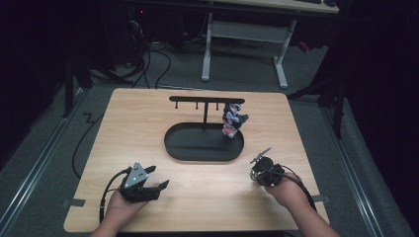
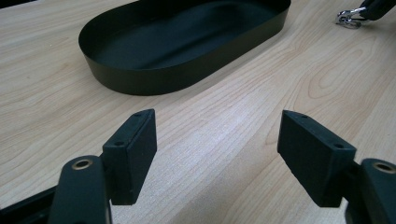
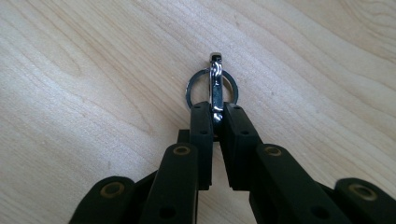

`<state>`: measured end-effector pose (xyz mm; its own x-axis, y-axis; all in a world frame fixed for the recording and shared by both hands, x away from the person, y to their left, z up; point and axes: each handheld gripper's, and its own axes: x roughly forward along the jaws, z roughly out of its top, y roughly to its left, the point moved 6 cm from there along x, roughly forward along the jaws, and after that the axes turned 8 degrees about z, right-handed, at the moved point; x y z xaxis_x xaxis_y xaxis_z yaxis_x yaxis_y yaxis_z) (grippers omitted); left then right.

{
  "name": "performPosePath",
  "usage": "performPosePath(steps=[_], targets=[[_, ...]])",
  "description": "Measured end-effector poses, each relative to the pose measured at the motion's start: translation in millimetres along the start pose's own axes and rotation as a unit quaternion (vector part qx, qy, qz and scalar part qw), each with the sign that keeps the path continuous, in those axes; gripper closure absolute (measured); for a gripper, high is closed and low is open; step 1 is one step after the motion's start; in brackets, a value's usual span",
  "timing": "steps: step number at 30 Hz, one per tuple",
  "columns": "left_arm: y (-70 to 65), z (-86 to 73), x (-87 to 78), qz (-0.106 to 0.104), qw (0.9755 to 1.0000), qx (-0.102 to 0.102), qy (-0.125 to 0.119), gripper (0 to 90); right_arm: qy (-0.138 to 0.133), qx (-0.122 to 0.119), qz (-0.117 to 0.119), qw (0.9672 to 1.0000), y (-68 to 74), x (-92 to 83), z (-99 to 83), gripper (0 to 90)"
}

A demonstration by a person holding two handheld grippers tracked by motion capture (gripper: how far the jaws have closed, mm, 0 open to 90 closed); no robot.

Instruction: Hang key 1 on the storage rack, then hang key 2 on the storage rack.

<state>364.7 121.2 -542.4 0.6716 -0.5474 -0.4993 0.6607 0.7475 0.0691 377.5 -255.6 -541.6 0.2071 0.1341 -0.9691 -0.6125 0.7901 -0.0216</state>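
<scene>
Right gripper view: the right gripper (image 3: 215, 112) pinches a small metal clip (image 3: 215, 84) with a ring (image 3: 191, 86) on it. The clip is long and thin. It points straight out from the jaws, away from the hand, and sits just over the table (image 3: 70, 70).

In the high view the right gripper (image 1: 262, 160) is on the right side, near the front. The rack (image 1: 206, 100) stands to its left and farther back. It rises from a black tray (image 1: 197, 148). So I think the clip must go up, back and left to reach a peg. The right hand is the nearer one.

The left gripper (image 1: 157, 178) rests near the front on the left. Its jaws stand wide apart with nothing between them.

Count: one clip, one ring, one rack, one tray, and one toy (image 1: 232, 120) hanging at the rack's right end. I see about four pegs, but they are small.
</scene>
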Motion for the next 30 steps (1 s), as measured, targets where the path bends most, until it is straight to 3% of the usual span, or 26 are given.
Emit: performPosePath(steps=[9,12,19,30], targets=[[0.5,-0.4,-0.3,0.001,1.0000,-0.001,-0.001,29.2,-0.009,-0.007,0.026,0.9996,3.7,-3.7,1.8,85.0],[0.6,-0.1,-0.4,0.002,1.0000,-0.002,-0.002,29.2,-0.023,0.005,0.039,0.9990,4.8,-12.1,3.5,85.0],[-1.0,-0.2,0.7,0.001,1.0000,0.002,0.001,29.2,-0.045,0.004,0.058,0.9973,7.2,-32.2,13.7,85.1],[-1.9,-1.3,0.1,0.000,1.0000,0.005,0.002,29.1,-0.074,-0.001,0.069,0.9949,9.4,-60.0,41.6,85.0]])
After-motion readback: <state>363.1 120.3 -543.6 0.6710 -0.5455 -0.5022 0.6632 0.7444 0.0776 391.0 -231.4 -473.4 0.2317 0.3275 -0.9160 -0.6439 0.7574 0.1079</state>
